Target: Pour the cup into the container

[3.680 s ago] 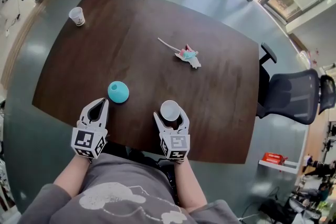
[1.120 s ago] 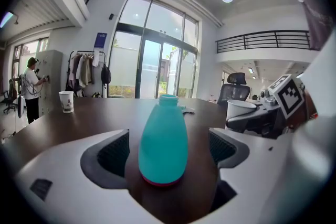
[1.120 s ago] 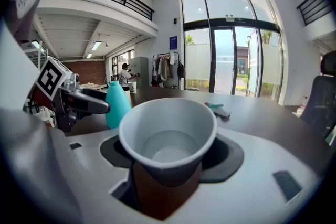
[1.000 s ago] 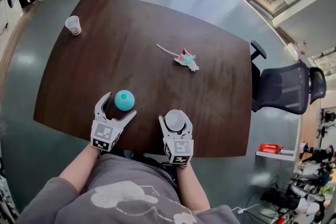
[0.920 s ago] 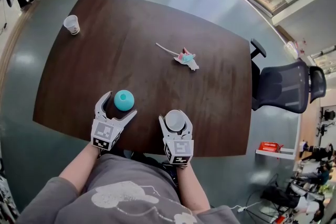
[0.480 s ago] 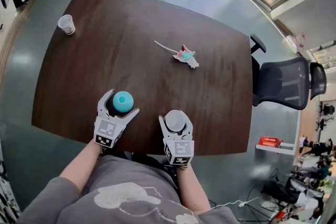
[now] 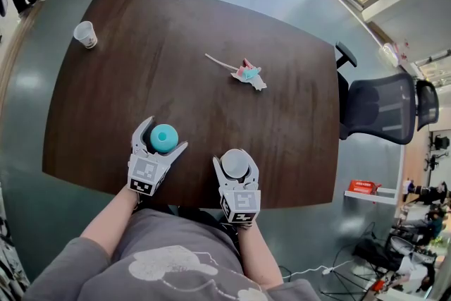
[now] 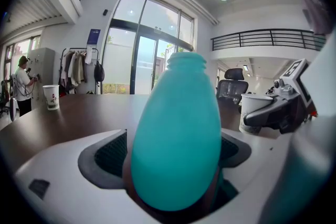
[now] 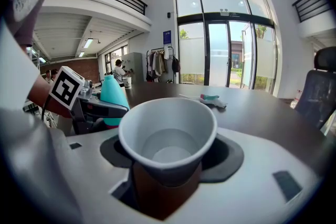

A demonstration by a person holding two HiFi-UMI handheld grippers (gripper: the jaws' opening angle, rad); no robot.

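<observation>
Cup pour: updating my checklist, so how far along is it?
Done: right hand-held gripper grips the cup, upright. In hand: left hand-held gripper straddles the teal container, jaws apparently apart. Left: tipping the cup over the container's mouth.

On the dark wooden table, the teal plastic bottle stands between the jaws of the left gripper. The white paper cup is right of it.

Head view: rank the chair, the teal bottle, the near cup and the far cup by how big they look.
1. chair
2. bottle and near cup: they look alike, so no ranking
3. far cup, though it stands farther from the camera
</observation>
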